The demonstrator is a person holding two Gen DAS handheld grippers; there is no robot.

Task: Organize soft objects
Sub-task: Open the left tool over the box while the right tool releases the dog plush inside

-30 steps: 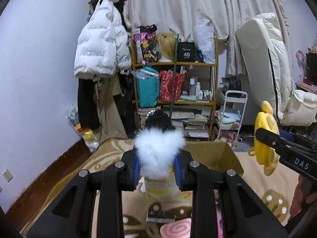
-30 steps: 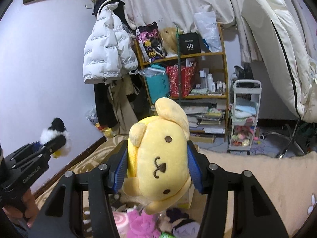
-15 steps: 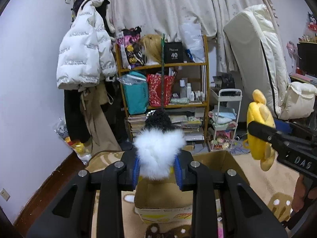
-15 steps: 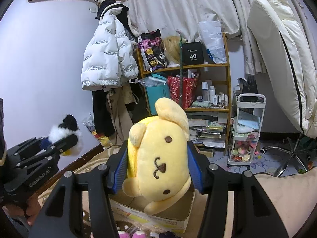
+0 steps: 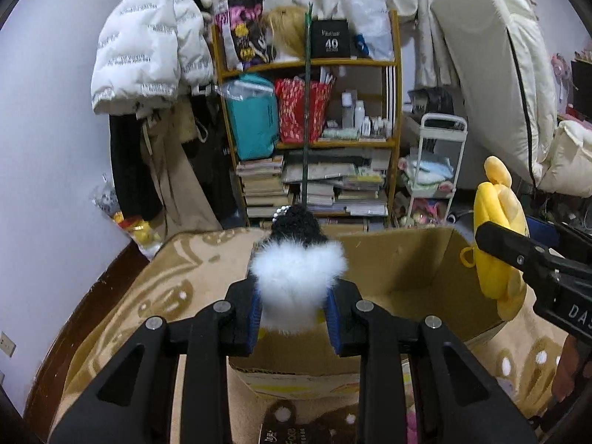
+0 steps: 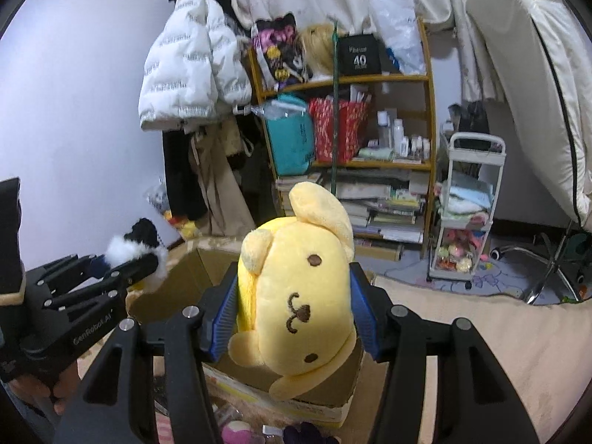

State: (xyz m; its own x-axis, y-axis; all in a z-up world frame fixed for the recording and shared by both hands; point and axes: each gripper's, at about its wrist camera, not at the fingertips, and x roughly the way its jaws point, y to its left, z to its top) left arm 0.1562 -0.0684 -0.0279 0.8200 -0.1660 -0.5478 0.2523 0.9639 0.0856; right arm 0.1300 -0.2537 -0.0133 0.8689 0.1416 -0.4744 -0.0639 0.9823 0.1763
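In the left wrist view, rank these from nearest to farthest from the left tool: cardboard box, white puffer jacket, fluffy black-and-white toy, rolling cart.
1. fluffy black-and-white toy, clamped in the left tool.
2. cardboard box, open, just beyond and below the toy.
3. rolling cart, past the box, on the right.
4. white puffer jacket, hanging high on the left; too close to the cart to call firmly.

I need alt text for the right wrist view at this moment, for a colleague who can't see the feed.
The right gripper holds a yellow plush dog between its blue-padded fingers, above an open cardboard box on a beige rug. At left, the left gripper holds a black-and-white fluffy toy near the same box. Behind stand a cluttered shelf and a white puffer jacket.
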